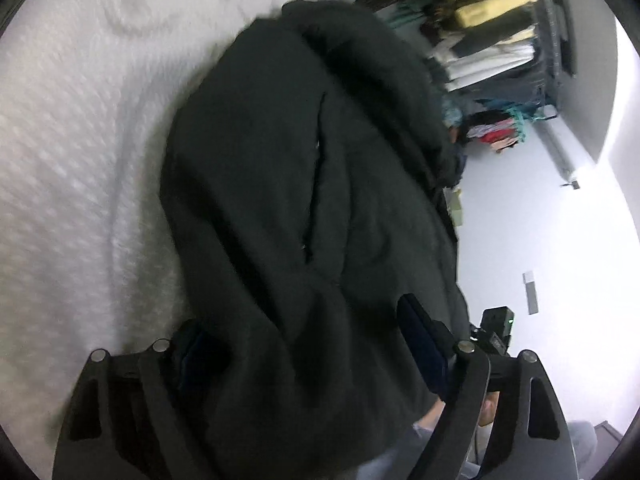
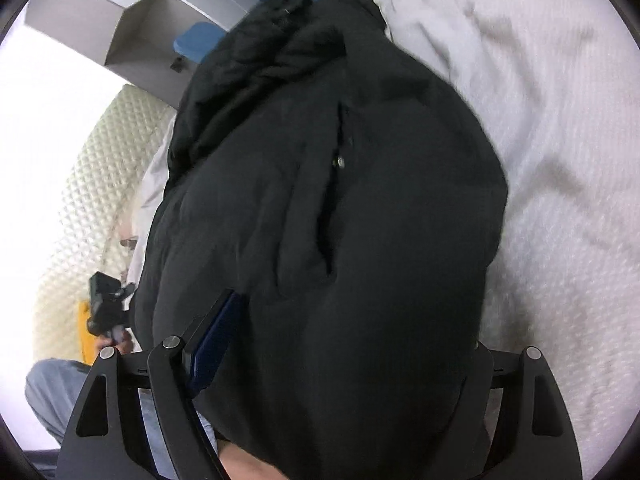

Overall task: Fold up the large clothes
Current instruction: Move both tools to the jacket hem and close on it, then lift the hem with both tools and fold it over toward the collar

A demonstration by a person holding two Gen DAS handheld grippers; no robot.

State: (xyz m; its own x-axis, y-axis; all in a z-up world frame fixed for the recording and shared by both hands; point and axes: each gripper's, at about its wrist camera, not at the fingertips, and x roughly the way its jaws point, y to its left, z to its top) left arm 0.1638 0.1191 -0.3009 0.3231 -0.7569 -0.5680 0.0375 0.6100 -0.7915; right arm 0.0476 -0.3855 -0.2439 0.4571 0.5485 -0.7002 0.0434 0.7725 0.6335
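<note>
A dark padded jacket [image 1: 304,184] hangs bunched over a white textured bed cover [image 1: 72,168]. My left gripper [image 1: 316,344] has a thick fold of the jacket between its blue-padded fingers [image 1: 424,344]. In the right wrist view the same jacket [image 2: 340,200] fills the middle, with a zip pocket [image 2: 336,184] showing. My right gripper [image 2: 340,344] also holds a bulky fold; its left finger [image 2: 212,336] shows, the right one is hidden by fabric. The other gripper [image 2: 106,308] is seen at the left.
A rack of folded and hanging clothes [image 1: 492,40] stands at the upper right of the left view, by a white wall. A grey box [image 2: 132,28], a blue item [image 2: 196,42] and a cream quilted pad [image 2: 80,184] are at the left of the right view.
</note>
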